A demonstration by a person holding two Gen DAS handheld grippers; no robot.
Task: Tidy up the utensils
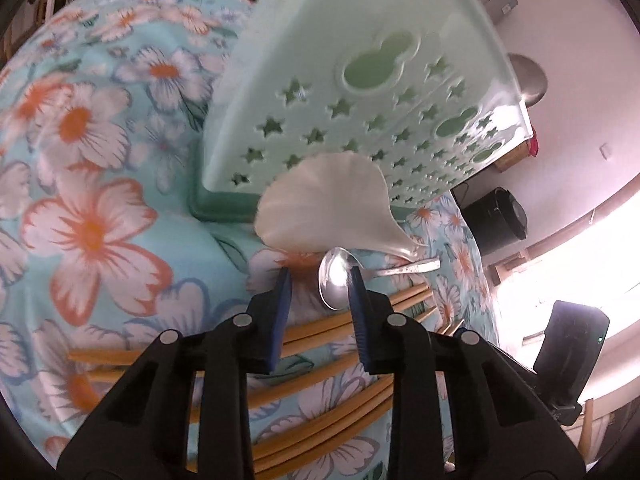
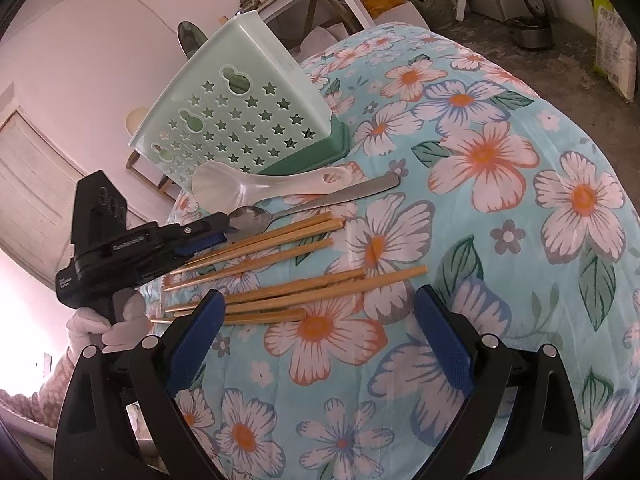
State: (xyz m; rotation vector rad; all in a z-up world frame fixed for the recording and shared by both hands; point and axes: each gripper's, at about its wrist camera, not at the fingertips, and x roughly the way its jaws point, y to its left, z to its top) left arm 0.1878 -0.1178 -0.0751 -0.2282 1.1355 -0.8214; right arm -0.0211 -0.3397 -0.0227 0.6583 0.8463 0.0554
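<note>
Nearby, left tool (image 1: 320,276) flanked by spoon (image 1: 335,280), rice paddle (image 1: 324,208), chopsticks (image 1: 320,328).

holder (image 2: 240,120) blocks rear, chopsticks (image 2: 280,292) crowd front

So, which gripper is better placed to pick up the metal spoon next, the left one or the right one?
The left gripper. Its open fingers are already at the metal spoon's bowl. The right gripper is open too, but it hangs farther back, over the near chopsticks.
</note>
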